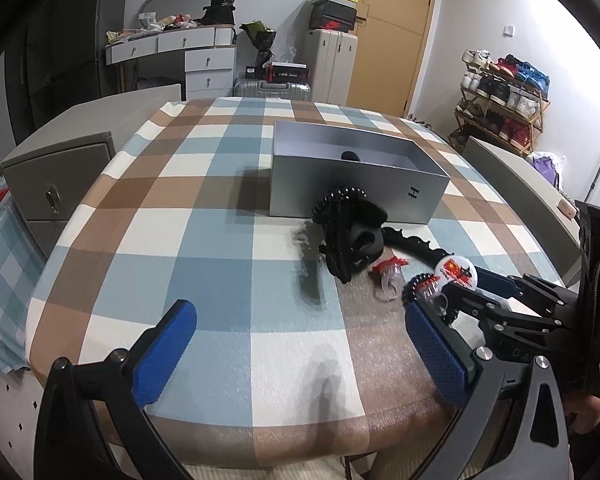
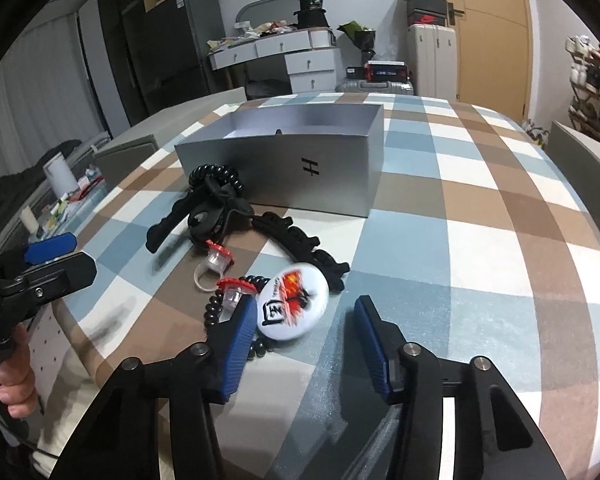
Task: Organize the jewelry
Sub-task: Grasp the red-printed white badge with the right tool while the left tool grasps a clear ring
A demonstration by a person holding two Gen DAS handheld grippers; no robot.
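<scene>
The left gripper sits at the bottom of its own view with blue pads spread wide over bare checked tablecloth, grasping nothing. The right gripper, at the bottom centre of its view, likewise has its fingers released, the round white badge lying just inside its left pad beside a black bead bracelet. Above these, at frame centre, lie two red-topped clear rings, a black hair claw and a black coil hair tie touching the open silver box, which holds a dark item too hidden to identify.
</scene>
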